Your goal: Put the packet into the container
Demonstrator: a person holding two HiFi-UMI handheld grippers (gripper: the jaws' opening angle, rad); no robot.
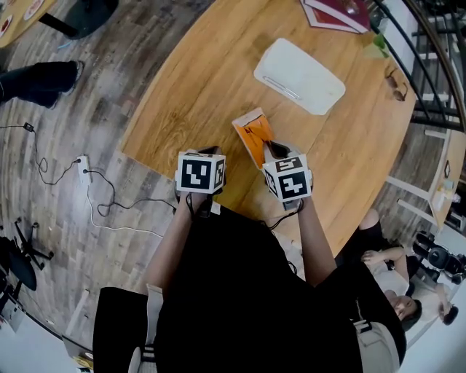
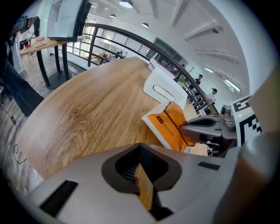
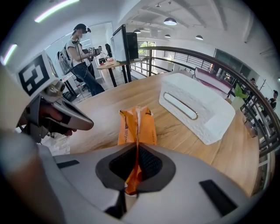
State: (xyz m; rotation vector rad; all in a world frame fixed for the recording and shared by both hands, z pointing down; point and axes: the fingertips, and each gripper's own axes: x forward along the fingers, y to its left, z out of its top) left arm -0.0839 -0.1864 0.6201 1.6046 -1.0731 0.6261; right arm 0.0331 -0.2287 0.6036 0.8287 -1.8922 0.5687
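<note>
Head view gives us the round wooden table (image 1: 218,87) as the biggest thing, most of its top bare. On its far side lies the white container (image 1: 298,75), a flat box with rounded corners and a long slot in its top, which the right gripper view shows plainly. Beyond it, at the table's far edge, rests a small stack of dark red books (image 1: 336,14).

Nearer to us, above the table's near edge, we hold the two grippers side by side, each with its marker cube. The left gripper (image 1: 211,151) points down at bare wood. In its own view its jaws are drawn together with nothing caught between the pads, only a thin slit of wood colour below them. The right gripper (image 1: 271,149) sits just beside it, its jaws clamped on the orange packet (image 1: 256,135). The pads pinch one end, and the rest of the packet stands out past the fingertips toward the container.

The packet lies between the grippers and the container, well apart from it and outside it. Whether its free end touches the table we cannot tell. On the floor at the left lies a white power strip (image 1: 84,169) with a black cable.
</note>
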